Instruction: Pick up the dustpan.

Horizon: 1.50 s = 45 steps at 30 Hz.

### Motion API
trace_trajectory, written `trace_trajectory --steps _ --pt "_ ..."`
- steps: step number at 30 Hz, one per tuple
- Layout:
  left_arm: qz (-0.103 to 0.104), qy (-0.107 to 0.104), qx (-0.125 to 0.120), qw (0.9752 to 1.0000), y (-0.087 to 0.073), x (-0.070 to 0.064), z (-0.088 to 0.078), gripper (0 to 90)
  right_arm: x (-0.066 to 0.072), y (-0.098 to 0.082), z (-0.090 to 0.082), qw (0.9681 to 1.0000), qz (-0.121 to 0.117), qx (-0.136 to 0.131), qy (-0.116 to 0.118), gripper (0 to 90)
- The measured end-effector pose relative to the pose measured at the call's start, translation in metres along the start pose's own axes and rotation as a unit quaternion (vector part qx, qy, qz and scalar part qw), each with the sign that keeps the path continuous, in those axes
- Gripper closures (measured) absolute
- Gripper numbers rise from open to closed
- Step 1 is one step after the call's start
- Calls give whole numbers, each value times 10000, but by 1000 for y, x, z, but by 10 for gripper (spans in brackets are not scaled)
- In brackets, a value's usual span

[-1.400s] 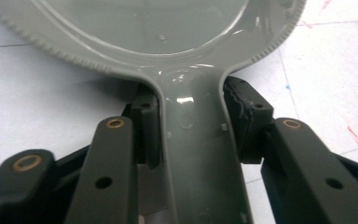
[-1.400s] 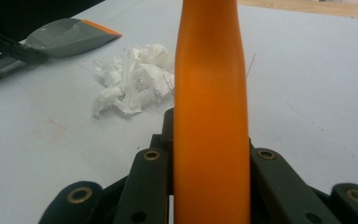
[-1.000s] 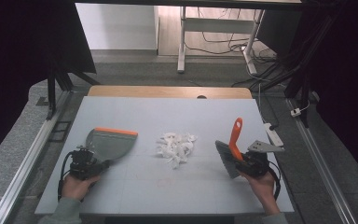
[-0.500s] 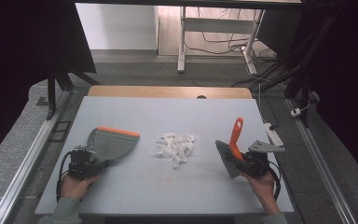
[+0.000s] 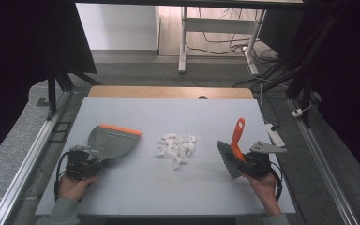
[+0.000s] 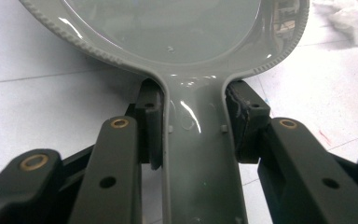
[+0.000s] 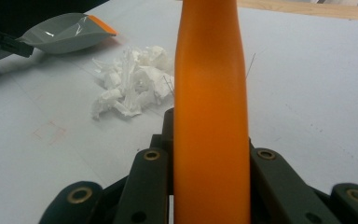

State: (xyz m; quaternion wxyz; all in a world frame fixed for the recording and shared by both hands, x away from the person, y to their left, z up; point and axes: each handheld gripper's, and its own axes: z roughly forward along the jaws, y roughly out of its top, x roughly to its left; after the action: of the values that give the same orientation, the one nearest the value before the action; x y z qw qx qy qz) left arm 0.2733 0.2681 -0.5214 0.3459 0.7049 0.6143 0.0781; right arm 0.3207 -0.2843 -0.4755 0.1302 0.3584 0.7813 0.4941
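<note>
A grey dustpan [image 5: 110,141] with an orange front lip lies on the left of the table. My left gripper [image 5: 82,161] is shut on its handle [image 6: 196,154], a black pad [image 6: 244,116] pressing each side. On the right, my right gripper [image 5: 253,163] is shut on the orange handle [image 5: 236,138] of a hand brush whose grey bristles [image 5: 227,157] rest on the table. That handle [image 7: 212,116] rises between the jaws in the right gripper view. A heap of white paper scraps [image 5: 177,147] lies between dustpan and brush, and the scraps [image 7: 130,86] lie ahead and left of the brush.
The grey table [image 5: 168,115] ends at a wooden strip [image 5: 168,91] along its far edge. Metal rails [image 5: 28,154] run down both sides. A white power strip [image 5: 274,135] lies by the right edge. Table legs and cables stand on the floor beyond.
</note>
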Motion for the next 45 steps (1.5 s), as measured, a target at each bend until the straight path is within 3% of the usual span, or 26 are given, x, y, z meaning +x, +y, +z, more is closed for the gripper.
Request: trace_trajectory --steps 4,8,25,37,45 --pt "5 -28 -77 10000 0 1 -2 612 0 0 -1 10000 -3 -23 -8 763" --pt "16 -236 -171 9996 0 3 -7 612 0 0 -1 10000 -1 -38 -13 763" --pt "160 -379 -510 9978 1 10 -26 611 2 1 -4 9999 -43 -162 -26 764" --pt "642 -567 -618 9944 2 11 -41 612 2 1 -4 9998 -43 -176 -30 763" --pt "1056 -823 -581 9893 4 5 -50 611 2 1 -5 9998 -51 -195 -68 763"
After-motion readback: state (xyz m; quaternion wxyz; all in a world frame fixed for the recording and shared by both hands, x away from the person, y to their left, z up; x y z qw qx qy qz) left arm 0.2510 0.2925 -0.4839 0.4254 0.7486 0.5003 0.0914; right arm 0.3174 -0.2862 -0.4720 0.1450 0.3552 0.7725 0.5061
